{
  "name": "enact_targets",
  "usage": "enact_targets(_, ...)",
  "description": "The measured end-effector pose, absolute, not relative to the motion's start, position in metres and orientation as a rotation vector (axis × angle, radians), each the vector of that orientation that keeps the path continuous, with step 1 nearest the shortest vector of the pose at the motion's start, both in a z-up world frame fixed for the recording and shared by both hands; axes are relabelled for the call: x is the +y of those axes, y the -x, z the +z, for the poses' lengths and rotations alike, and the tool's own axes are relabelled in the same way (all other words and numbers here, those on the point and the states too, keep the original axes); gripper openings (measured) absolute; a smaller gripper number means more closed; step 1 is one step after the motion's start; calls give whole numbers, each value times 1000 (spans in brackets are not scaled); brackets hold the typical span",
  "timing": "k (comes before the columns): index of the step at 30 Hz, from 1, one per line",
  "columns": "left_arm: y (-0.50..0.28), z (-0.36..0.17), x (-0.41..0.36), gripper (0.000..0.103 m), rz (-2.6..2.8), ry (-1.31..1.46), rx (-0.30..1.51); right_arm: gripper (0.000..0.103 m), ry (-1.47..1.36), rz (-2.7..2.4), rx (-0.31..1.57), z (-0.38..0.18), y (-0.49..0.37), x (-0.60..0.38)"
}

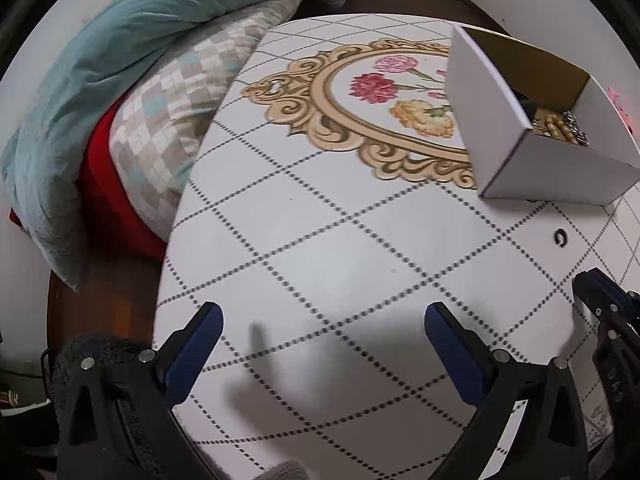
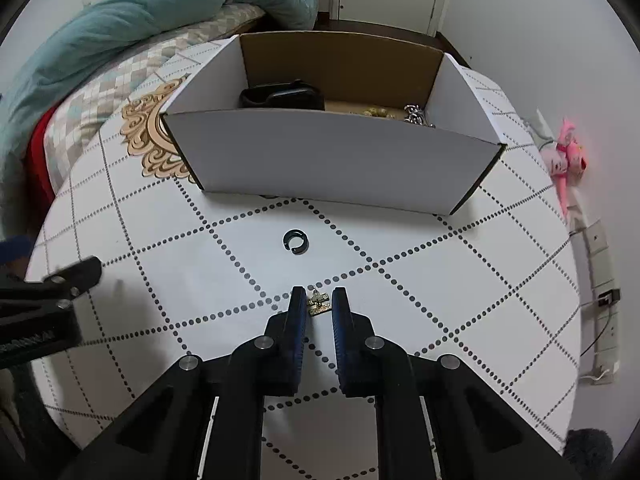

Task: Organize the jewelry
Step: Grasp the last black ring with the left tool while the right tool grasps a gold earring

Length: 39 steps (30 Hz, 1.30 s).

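Observation:
A white cardboard box stands on the round table and holds a black band, gold beads and a silver chain; it also shows in the left wrist view. A small black open ring lies on the table in front of the box, also seen in the left wrist view. My right gripper has its fingers nearly closed around a small gold pendant, low at the table. My left gripper is open and empty over the table's left part.
The round table has a white dotted-grid cloth with a gold floral medallion. A bed with teal blanket and checked pillow lies left. A pink toy hangs on the right wall.

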<state>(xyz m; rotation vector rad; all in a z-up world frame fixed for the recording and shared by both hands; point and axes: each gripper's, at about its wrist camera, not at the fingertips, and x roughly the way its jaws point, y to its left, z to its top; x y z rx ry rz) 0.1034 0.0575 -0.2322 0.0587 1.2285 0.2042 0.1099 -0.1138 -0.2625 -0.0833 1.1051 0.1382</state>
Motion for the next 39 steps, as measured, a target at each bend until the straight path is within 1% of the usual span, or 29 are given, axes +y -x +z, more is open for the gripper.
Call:
enact_targets(4, -108, -228, 38, 103, 159, -55, 1220, 13, -27, 116, 1091, -248, -109, -151)
enact_targets(5, -112, -228, 30, 103, 138, -53, 1220, 11, -40, 108, 1088, -244, -109, -159)
enact_targets(8, -119, -229, 5, 103, 85, -38, 1219, 11, -80, 74, 1084, -234, -113, -183)
enact_targets(15, -135, -234, -51, 101, -18, -63, 1186, 11, -136, 8, 1094, -238, -111, -221)
enact_targets(18, -138, -234, -66, 87, -38, -100, 1167, 11, -156, -2, 1091, -237, -109, -228)
enact_targets(20, -140, -235, -73, 72, -40, -116, 1159, 11, -165, -4, 1089, -236, -108, -232)
enact_targets(21, -140, -236, -75, 67, -47, -120, 1158, 11, -168, -5, 1087, -236, -109, -233)
enact_targets(23, -144, -235, -73, 41, -64, -120, 1138, 11, -165, -7, 1086, -236, -109, -233)
enact_targets(24, -143, -234, -74, 37, -69, -126, 1132, 11, -164, -9, 1086, -237, -110, -233)
enact_targets(26, -144, -234, -78, 20, -80, -137, 1124, 11, -166, -9, 1087, -238, -110, -234)
enact_targets(28, -143, -234, -80, 12, -91, -138, 1123, 11, -167, -10, 1087, -238, -110, -235)
enact_targets(29, -145, -235, -79, 11, -93, -137, 1123, 11, -169, -10, 1087, -238, -110, -235)
enact_targets(35, -141, -234, -78, 11, -106, -133, 1124, 11, -178, -6, 1074, -232, -109, -236)
enact_targets(39, -134, -216, -75, 11, -131, -95, 1112, 11, -189, 7, 1052, -220, -108, -235)
